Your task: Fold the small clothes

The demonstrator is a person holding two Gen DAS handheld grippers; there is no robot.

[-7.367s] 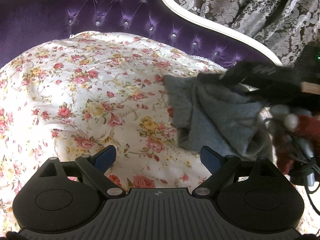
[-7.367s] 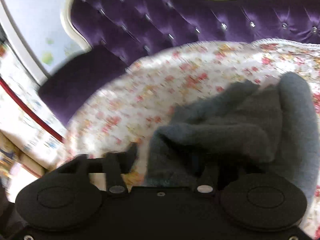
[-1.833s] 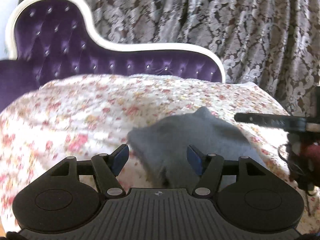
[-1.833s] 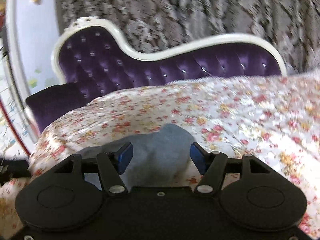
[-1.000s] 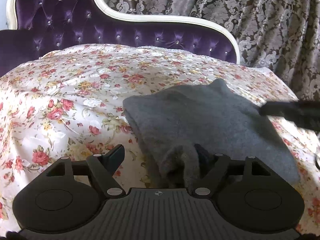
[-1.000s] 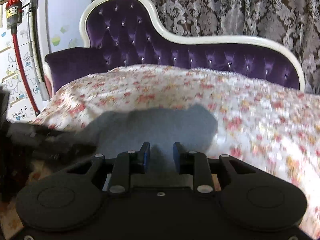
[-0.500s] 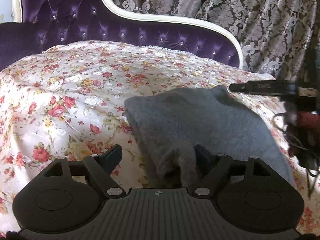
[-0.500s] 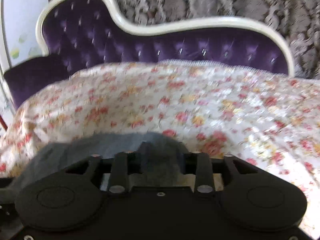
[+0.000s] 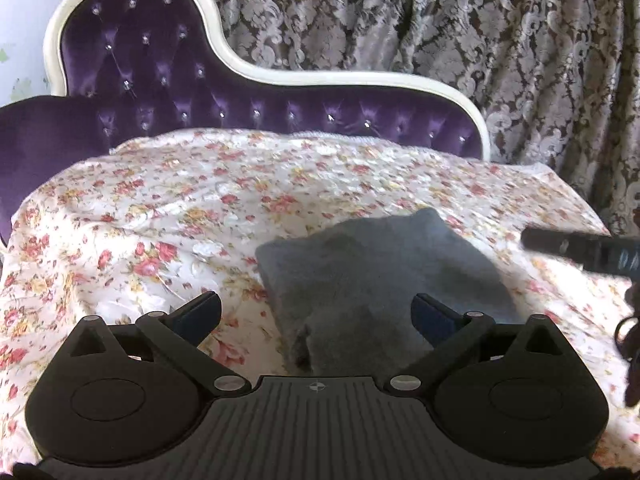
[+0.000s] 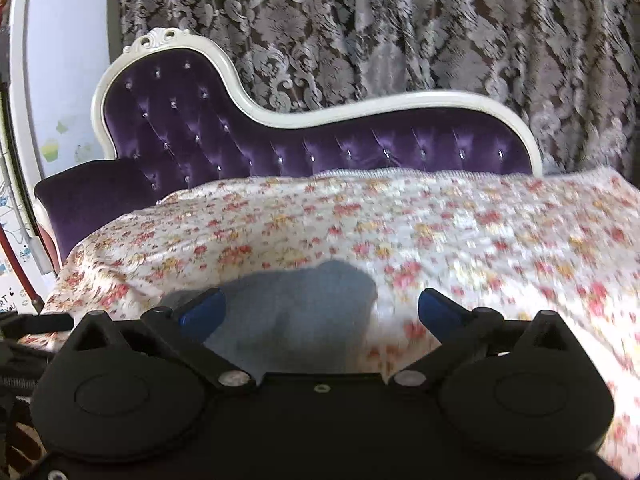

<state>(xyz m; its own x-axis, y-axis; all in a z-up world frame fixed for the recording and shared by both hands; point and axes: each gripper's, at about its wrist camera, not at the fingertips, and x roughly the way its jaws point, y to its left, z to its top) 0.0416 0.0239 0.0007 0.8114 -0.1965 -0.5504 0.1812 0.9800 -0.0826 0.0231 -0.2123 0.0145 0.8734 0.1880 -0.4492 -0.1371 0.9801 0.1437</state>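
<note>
A small grey fleece garment lies folded flat on the floral sheet that covers the sofa seat. My left gripper is open and empty, raised just above the garment's near edge. In the right wrist view the same garment lies below my right gripper, which is open and empty too. A black part of the right gripper shows at the right edge of the left wrist view.
The purple tufted sofa back with its white frame runs behind the sheet. A patterned grey curtain hangs behind it. A purple armrest is at the left. Cables hang at the right edge.
My right gripper has opened and let go of the garment, then drawn back. My left gripper has lifted and pulled away, and the garment's near edge no longer lies against its right finger.
</note>
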